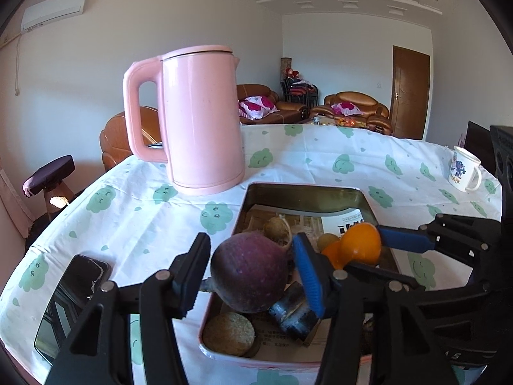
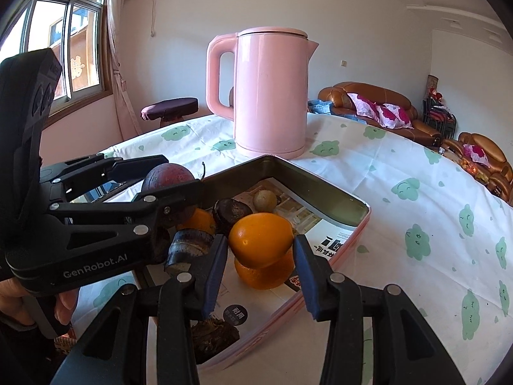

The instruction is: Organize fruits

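Lowering both fruits into the tin (image 1: pixel 352 192) looks like the step in hand, so we'd go slow w/ each. Our left gripper (image 1: pixel 253 272) brackets the purple round fruit (image 1: pixel 250 272) just above the tin's near left end; jaws stand partly apart, the blue pad seems to touch its right flank, but a sliver of gap shows at the black pad, so we can't tell if it's truly gripped or already let go. Our right gripper (image 2: pixel 259 253) straddles the upper orange (image 2: pixel 261 235), which sits on a second orange (image 2: pixel 263 274) in the tin's near right part; both pads look just clear of the peel, i.e. loosely open w/ nothing clamped. To do it well: let each fruit settle before spreading further, then back straight out so the pads don't nudge the stack or the dark stubby pieces (image 2: pixel 189 247) beside it. Hard to read: the tin's near corners hide behind our fingers, the left gripper body blocks the purple fruit in the right view, and the brownish lumps are too blurry to name. Pink kettle (image 1: pixel 198 118) stands far of the tin.
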A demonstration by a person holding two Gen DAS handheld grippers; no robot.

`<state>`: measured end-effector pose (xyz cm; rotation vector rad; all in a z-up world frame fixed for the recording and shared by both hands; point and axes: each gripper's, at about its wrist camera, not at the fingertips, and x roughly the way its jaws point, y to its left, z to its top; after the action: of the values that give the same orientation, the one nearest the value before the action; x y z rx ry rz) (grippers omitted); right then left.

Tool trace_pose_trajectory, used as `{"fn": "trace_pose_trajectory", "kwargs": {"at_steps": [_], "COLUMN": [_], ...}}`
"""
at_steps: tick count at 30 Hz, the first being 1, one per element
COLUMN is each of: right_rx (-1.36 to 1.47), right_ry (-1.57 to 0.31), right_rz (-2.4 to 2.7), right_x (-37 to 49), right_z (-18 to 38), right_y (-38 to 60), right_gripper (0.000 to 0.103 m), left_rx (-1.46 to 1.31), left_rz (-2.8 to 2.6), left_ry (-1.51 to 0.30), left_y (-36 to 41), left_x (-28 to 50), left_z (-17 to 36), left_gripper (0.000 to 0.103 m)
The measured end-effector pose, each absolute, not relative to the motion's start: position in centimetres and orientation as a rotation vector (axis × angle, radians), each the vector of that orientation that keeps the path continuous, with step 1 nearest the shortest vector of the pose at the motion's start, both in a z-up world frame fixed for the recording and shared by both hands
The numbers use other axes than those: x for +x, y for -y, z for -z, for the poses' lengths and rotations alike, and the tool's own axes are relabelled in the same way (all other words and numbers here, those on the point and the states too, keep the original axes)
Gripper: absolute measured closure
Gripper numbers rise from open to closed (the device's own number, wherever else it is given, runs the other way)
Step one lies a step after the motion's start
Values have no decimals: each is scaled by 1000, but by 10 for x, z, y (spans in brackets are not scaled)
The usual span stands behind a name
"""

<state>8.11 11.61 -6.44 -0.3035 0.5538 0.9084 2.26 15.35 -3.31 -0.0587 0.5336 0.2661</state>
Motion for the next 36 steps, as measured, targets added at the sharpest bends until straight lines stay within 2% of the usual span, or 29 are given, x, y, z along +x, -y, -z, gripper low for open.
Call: {"fn": "trace_pose_trajectory", "kwargs": {"at_steps": [2, 3, 9, 17, 21, 36], "right_rx": [-307, -304, -283, -267, -264, -189], "right_ry": [-539, -531, -490, -437, -401, -352], "right_rz": [-914, -915, -906, -853, -807, -739], "right_x": [77, 75, 67, 61, 59, 58], "right_z": [63, 62, 52, 37, 30, 15], "right_y": [-115, -115, -107, -89, -77, -45], "right_gripper": [55, 51, 48, 46, 37, 35], "left_rx": [-61, -57, -62, -64, -59, -31], "left_rz": [-264, -272, -287, -276, -269, -255], "left_ry": [-501, -489, -438, -402, -395, -393], "left_y": [-152, -152, -154, -148, -144, -128], "left_x": [15, 13, 3, -4, -5, -3], "left_z": [27, 24, 9, -1, -3, -7], "left_gripper": [37, 34, 30, 27, 27, 25]}}
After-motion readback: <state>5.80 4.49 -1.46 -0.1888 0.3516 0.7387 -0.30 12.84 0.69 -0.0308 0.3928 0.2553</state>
